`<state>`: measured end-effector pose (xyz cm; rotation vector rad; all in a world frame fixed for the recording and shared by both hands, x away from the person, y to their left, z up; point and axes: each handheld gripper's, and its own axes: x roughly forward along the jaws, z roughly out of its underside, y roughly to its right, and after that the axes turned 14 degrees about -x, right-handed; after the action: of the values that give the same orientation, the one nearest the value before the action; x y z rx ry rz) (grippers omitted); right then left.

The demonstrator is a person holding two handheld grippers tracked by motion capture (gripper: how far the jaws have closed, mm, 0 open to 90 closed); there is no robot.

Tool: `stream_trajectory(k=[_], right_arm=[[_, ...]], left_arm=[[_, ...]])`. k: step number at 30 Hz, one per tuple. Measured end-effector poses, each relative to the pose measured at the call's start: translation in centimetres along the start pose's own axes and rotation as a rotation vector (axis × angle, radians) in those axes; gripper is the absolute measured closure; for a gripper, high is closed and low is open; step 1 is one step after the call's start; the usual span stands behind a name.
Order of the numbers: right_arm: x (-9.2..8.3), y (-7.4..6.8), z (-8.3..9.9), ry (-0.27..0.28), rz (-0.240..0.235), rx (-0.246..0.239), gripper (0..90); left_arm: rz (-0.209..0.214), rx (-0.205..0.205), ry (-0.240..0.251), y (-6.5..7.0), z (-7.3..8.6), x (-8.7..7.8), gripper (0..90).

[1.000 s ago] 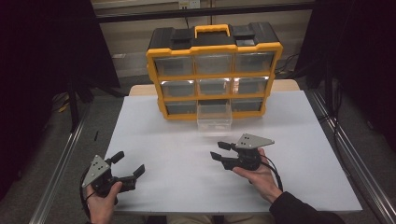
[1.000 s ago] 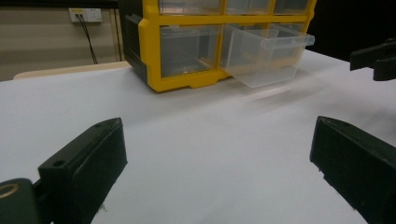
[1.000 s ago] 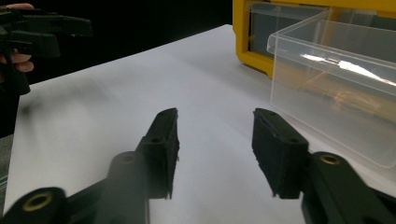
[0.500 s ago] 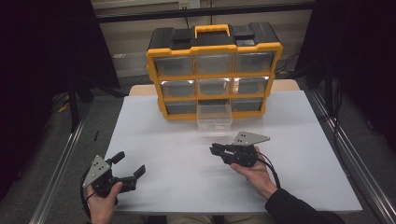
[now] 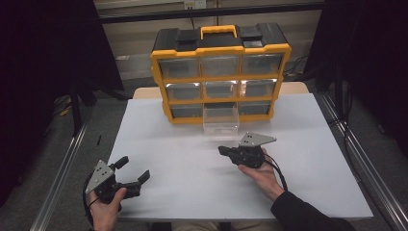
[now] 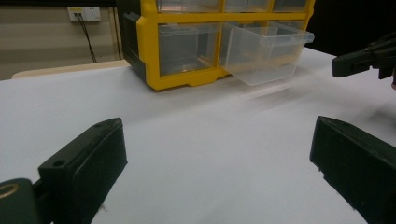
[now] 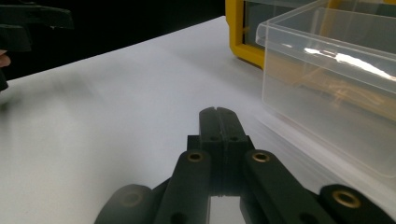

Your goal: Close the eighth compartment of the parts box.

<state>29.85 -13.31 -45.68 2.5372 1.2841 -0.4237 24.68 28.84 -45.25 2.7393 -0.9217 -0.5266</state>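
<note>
The work in hand looks like dealing with the clear drawer [image 5: 220, 121] that juts from the middle of the bottom row of the yellow organizer [image 5: 220, 72]. Taking the organizer as the landmark and reading the high view from left to right: the left gripper [image 5: 129, 174] sits far out in front of the organizer's left end, near the front edge of the white table [image 5: 159, 144], its jaws spread wide with nothing between them. Next, the drawer hangs partly out of the organizer's front face, its floor just above the tabletop. Rightmost, the right gripper [image 5: 224, 150] lies in front of the organizer's centre, near the drawer's front wall but apart from it, pointing across toward the left; its jaws have just been closing and are now pressed together on nothing, as the right gripper view [image 7: 217, 122] confirms, with the drawer [image 7: 336, 88] just beside its tip. To do this step well, I judge the clenched tip should turn to face the drawer's front wall squarely, meet it near the middle, and push slowly and level, so the drawer slides straight without jamming or shoving the organizer back.
</note>
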Motion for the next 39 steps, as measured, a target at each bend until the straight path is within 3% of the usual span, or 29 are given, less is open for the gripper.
stream_trajectory(k=[15,39], right_arm=[[1.4,0.8,0.0,-0.017,0.02,-0.002,90.0],[2.9,3.1,0.1,-0.04,0.074,0.019,90.0]], left_arm=[[-0.003,-0.005,0.006,0.1,0.0,0.0,3.5],[-0.004,-0.008,0.006,0.0,0.0,-0.1,3.5]])
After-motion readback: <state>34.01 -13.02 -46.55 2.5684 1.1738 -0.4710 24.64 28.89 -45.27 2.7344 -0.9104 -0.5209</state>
